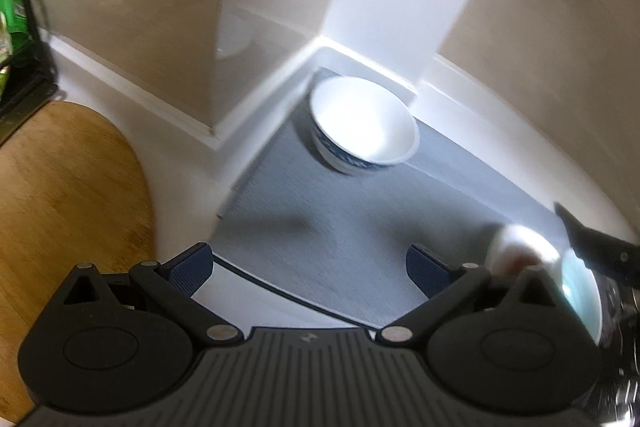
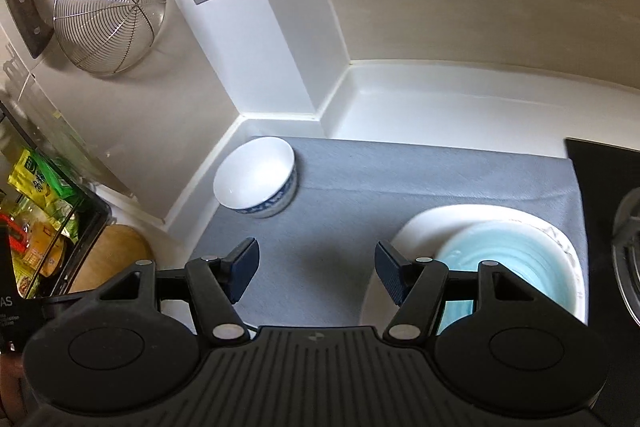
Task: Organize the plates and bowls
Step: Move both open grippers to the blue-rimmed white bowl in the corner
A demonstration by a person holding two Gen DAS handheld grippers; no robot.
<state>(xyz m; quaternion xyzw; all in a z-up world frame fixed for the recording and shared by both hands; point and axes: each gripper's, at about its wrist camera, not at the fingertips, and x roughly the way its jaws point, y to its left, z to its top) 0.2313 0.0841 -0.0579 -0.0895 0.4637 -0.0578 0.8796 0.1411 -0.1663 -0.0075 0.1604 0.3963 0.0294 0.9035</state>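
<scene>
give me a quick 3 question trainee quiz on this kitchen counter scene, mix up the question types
1. True or false: the left claw is shut on the blue-patterned bowl.
2. The light blue dish rests in: A) a white plate B) the wire strainer C) the blue-patterned bowl
3. Fill in: both bowl and plate sit on a grey ____.

Key:
1. False; both claws, the right claw too, are open and empty.
2. A
3. mat
</scene>
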